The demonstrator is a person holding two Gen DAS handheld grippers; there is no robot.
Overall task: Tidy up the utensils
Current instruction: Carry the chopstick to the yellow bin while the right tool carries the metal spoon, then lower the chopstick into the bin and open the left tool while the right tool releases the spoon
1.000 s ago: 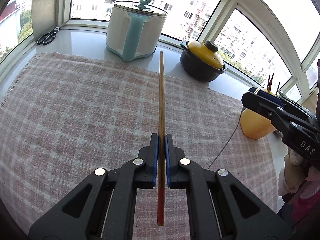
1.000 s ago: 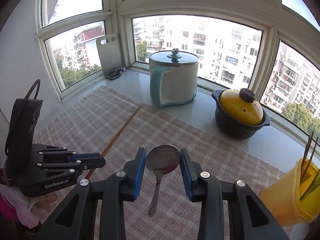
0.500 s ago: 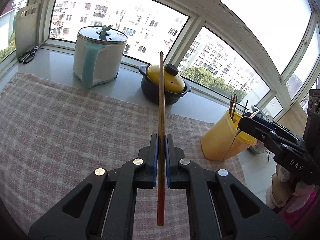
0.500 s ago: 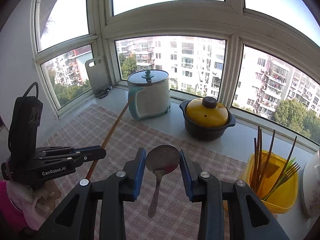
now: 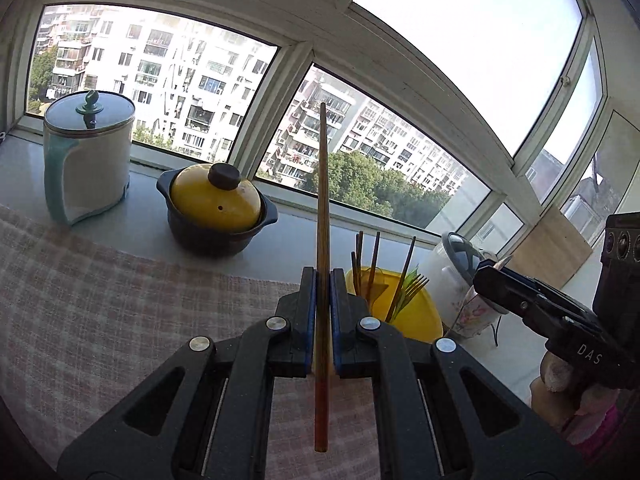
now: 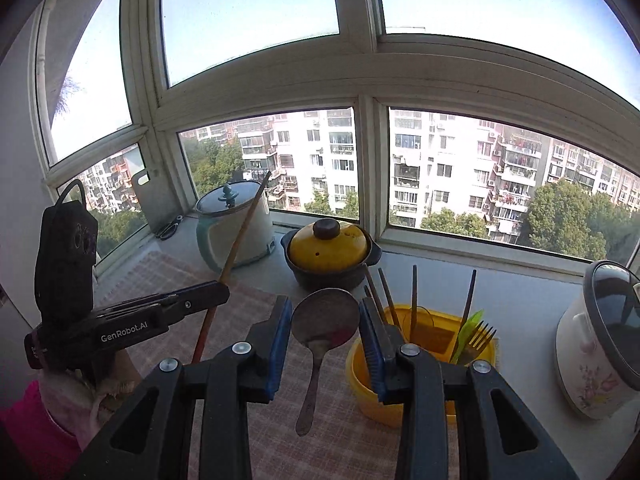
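My left gripper (image 5: 323,276) is shut on a long wooden chopstick (image 5: 322,208) with a red butt end, tilted up above the cloth; it also shows in the right wrist view (image 6: 240,236). My right gripper (image 6: 325,316) is shut on a metal spoon (image 6: 324,320), its bowl between the pads and its handle hanging toward me. A yellow utensil holder (image 6: 424,340) stands just beyond the right gripper, holding several chopsticks and forks; in the left wrist view the holder (image 5: 404,308) sits right of my fingers.
A checked cloth (image 5: 100,304) covers the counter. A white pot with a teal handle (image 5: 88,160) and a black casserole with a yellow lid (image 5: 216,208) stand by the window. A floral lidded jar (image 6: 596,340) stands right of the holder. A cutting board (image 6: 152,204) leans far left.
Both grippers have risen, tilted up and moved right toward the yellow holder, which is now close in front. Each still holds its utensil.
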